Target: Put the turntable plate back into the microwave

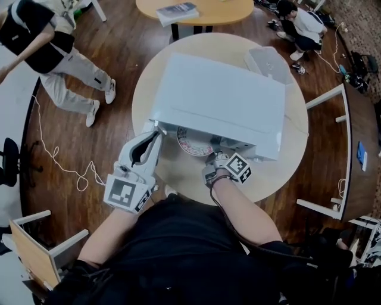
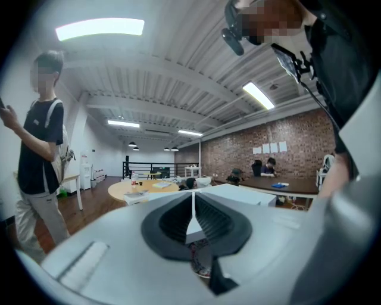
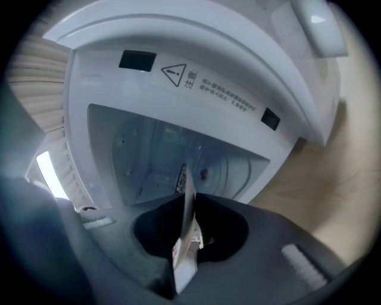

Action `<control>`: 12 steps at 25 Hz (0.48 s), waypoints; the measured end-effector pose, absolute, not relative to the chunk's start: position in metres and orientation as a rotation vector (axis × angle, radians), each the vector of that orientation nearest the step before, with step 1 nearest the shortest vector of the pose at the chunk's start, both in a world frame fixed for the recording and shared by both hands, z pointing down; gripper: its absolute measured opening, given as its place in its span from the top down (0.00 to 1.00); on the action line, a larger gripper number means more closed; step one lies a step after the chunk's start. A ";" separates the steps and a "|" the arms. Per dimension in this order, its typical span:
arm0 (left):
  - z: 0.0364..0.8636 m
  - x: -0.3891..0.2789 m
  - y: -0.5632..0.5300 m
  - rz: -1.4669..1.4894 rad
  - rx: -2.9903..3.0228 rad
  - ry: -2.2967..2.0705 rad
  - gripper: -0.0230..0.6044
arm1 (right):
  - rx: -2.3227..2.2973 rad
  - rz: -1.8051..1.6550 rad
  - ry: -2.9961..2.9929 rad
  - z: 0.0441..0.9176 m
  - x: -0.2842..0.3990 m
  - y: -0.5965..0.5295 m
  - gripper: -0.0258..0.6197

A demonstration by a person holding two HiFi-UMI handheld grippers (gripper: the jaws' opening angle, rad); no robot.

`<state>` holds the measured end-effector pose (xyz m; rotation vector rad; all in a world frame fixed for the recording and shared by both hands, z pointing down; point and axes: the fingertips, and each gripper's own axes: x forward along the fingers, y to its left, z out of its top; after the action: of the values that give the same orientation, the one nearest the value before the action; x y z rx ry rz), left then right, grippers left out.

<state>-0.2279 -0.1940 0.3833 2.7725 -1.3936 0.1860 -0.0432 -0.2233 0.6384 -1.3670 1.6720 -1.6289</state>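
Observation:
A white microwave (image 1: 220, 98) stands on the round table (image 1: 286, 161), its open front facing me. The patterned turntable plate (image 1: 191, 143) lies half under the microwave's front edge. My right gripper (image 1: 213, 156) is shut on the plate's near rim. In the right gripper view the plate (image 3: 189, 196) shows edge-on between the jaws, with the lit cavity (image 3: 172, 155) right ahead. My left gripper (image 1: 156, 132) is shut on nothing, its tips by the microwave's front left corner. In the left gripper view the plate (image 2: 201, 265) shows low, just beyond the left gripper (image 2: 193, 205).
A clear plastic container (image 1: 268, 62) sits behind the microwave at the table's back right. A second table with a book (image 1: 178, 12) stands beyond. A person (image 1: 53, 53) stands at the left, another (image 1: 303, 24) crouches at the far right. Desks line the right side.

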 end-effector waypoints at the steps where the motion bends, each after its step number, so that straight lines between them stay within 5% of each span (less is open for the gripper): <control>1: 0.384 -0.228 -0.194 0.185 2.768 -1.395 0.94 | -1.369 -1.628 1.669 0.638 -0.043 -0.225 0.92; 12: 0.385 -0.231 -0.199 0.203 2.753 -1.415 0.94 | -1.402 -1.602 1.642 0.642 -0.039 -0.243 0.92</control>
<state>-0.2305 -0.1987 0.3848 2.7527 -1.4151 0.2026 -0.0391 -0.2430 0.6416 -1.4016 1.6418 -1.6019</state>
